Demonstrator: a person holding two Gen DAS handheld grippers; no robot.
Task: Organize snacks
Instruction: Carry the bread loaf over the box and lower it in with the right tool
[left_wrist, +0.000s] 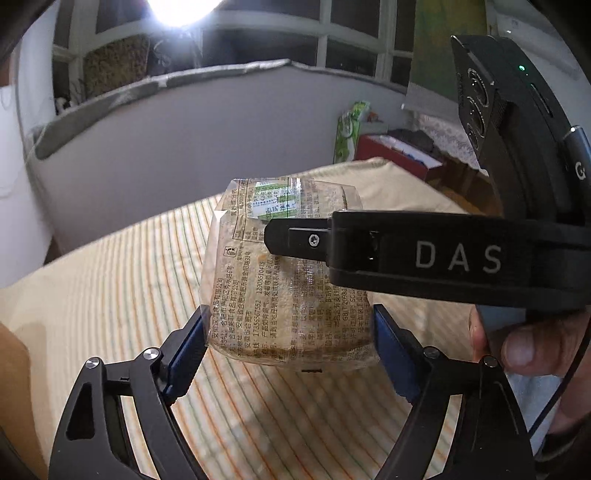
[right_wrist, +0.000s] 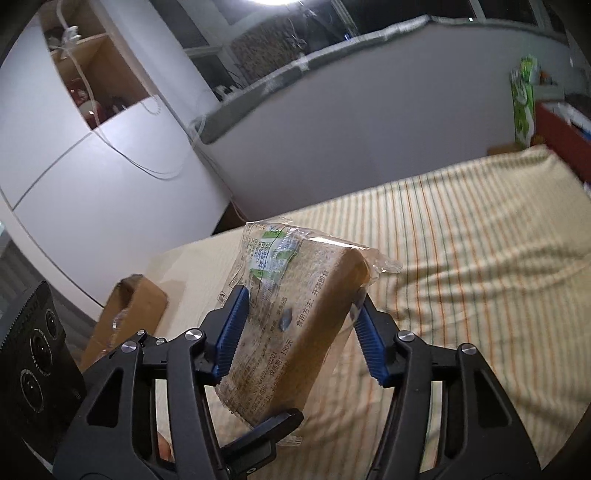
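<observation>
A clear-wrapped bread packet (left_wrist: 288, 288) with printed text hangs in the air over a striped bedsheet (left_wrist: 110, 295). My left gripper (left_wrist: 288, 339) has its blue pads against both sides of the packet's lower end. A black finger (left_wrist: 295, 240) of the right gripper lies across the packet's face; its other finger is hidden behind. In the right wrist view the bread packet (right_wrist: 295, 314) stands tilted between the right gripper (right_wrist: 299, 332) pads, the left pad pressed on it, the right pad at the wrapper's edge. A left gripper finger (right_wrist: 269, 424) shows beneath it.
An open cardboard box (right_wrist: 129, 314) lies at the bed's left edge. White cabinets (right_wrist: 92, 166) and a grey wall stand beyond the bed. A green carton (right_wrist: 522, 107) and a red box (left_wrist: 391, 151) sit past the far corner. A thumb (left_wrist: 517, 347) grips the right handle.
</observation>
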